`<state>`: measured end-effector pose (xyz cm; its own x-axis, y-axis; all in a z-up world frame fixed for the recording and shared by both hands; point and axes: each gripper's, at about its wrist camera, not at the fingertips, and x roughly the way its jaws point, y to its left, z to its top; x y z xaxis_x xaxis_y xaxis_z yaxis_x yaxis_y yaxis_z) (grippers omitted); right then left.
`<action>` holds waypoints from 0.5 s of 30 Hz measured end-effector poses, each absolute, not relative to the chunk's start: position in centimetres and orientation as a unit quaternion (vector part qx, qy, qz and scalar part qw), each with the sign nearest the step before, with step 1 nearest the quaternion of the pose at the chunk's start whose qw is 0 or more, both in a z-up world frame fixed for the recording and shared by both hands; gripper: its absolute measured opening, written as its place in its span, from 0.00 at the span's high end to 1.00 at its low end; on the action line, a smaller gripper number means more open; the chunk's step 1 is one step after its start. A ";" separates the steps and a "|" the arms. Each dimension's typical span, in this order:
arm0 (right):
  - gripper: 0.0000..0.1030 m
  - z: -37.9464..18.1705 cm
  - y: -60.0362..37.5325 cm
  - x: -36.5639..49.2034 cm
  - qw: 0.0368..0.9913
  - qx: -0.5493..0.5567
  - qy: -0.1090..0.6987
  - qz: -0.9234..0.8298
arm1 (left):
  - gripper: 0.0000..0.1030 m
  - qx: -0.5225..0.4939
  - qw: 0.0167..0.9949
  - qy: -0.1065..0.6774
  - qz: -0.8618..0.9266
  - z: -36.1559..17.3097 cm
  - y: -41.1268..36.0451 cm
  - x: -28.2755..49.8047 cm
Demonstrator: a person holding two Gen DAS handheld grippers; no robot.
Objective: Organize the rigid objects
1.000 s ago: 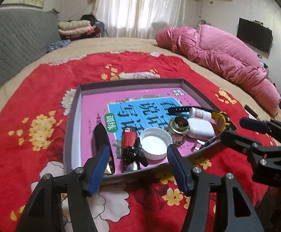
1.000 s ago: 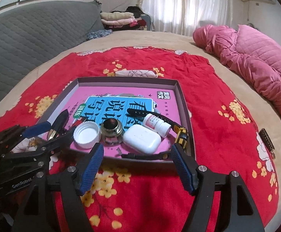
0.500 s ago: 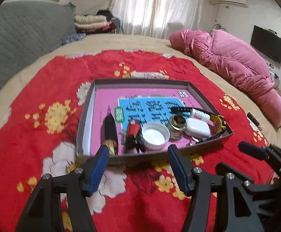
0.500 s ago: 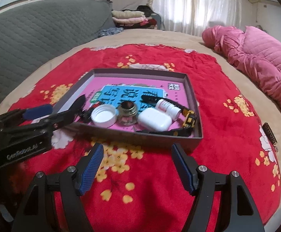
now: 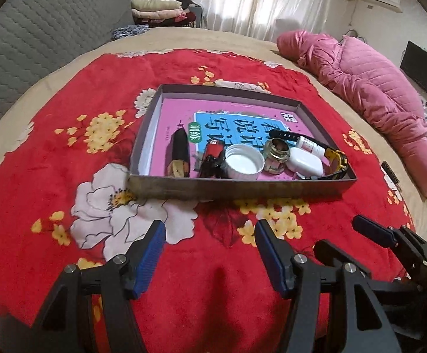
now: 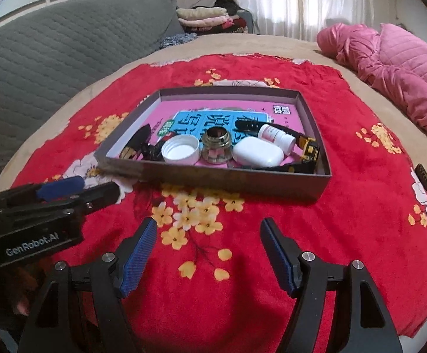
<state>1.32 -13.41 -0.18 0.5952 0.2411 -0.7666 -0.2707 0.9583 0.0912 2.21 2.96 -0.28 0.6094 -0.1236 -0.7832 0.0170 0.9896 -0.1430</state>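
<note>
**Both grippers wait in front of the full box**

On the far left is a grey couch back. A big red flower blanket covers the bed.

The left gripper hangs over the blanket. Its blue fingers are wide apart and hold nothing.

Right ahead of it, a little way off, sits the grey box. A pink book lies flat on the box floor. All the small hard things sit in a row along the near wall of the box. From left to right they are a dark pointed clip, a red and black lighter, a white cap with its open side up, a small glass jar, a white case, a little white bottle and a yellow and black watch. The row runs side to side, across the way the fingers point.

The right gripper is next to the left one and also hangs over the blanket. Its fingers are wide apart too, with nothing in them. It faces the right half of the row, so it looks nearer to the case, bottle and watch. The left one looks nearer to the clip and lighter.

Far right lies a pink quilt.

I think the sorting is about done, or a new pick has yet to begin.
</note>
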 end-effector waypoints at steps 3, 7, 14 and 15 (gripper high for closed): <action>0.28 -0.1 -13.7 1.3 0.897 -0.016 0.420 0.137 | 0.39 -0.061 0.895 0.442 -0.031 -0.2 3.1 1.9; 0.28 -0.2 -14.1 0.9 0.903 -0.027 0.409 0.131 | 0.39 -0.064 0.893 0.445 -0.028 0.1 2.9 1.5; 0.28 -0.2 -14.4 0.5 0.908 -0.028 0.402 0.116 | 0.39 -0.043 0.897 0.437 -0.040 0.4 1.5 1.2; 0.28 -0.3 -14.5 0.4 0.908 -0.028 0.403 0.114 | 0.39 -0.042 0.897 0.438 -0.038 0.3 1.5 1.2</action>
